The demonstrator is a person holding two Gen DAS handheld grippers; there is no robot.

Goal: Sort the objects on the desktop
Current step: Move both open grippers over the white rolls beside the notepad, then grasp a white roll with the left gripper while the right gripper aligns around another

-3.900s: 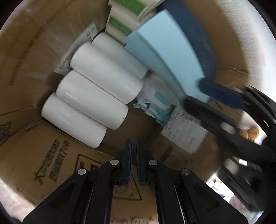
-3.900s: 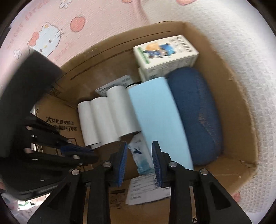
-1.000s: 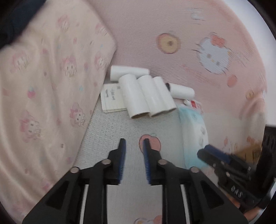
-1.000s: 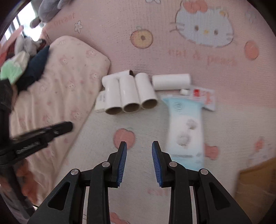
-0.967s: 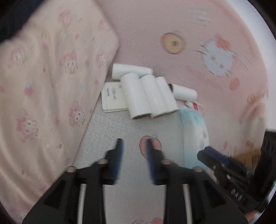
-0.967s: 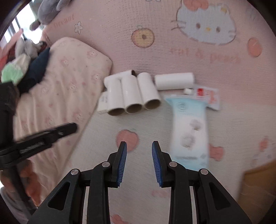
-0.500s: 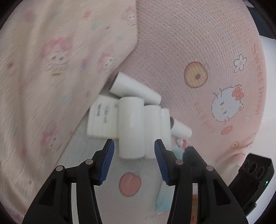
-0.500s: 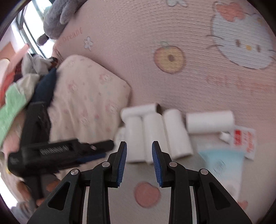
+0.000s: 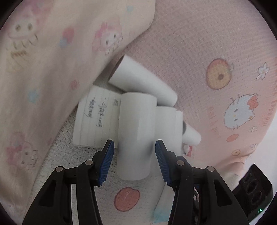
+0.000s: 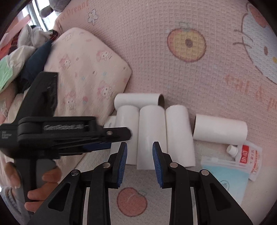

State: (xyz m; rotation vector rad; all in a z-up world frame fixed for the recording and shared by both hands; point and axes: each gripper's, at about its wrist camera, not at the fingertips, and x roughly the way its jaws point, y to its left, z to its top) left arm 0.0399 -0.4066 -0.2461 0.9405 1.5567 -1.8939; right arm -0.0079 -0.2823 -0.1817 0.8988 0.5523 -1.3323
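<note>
Soft, even daylight fills both views, brightest at the window (image 10: 39,16) far left in the right wrist view, which is blown out. Shadows are faint. Fisheye distortion bends the edges into a dark rim. The pillow (image 9: 52,52) and the left gripper (image 10: 110,136) are blurred; the white rolls (image 10: 150,135) look slightly overexposed.

pink cartoon bedspread (image 10: 173,69), pillow (image 10: 86,69), white rolls (image 10: 150,135), notepad (image 9: 97,121), sachet (image 10: 249,157)

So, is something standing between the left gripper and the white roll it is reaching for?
Nothing visible blocks it. The left gripper is open, its fingers on either side of the nearest white roll. A second roll lies close beside it, near the right finger.
</note>
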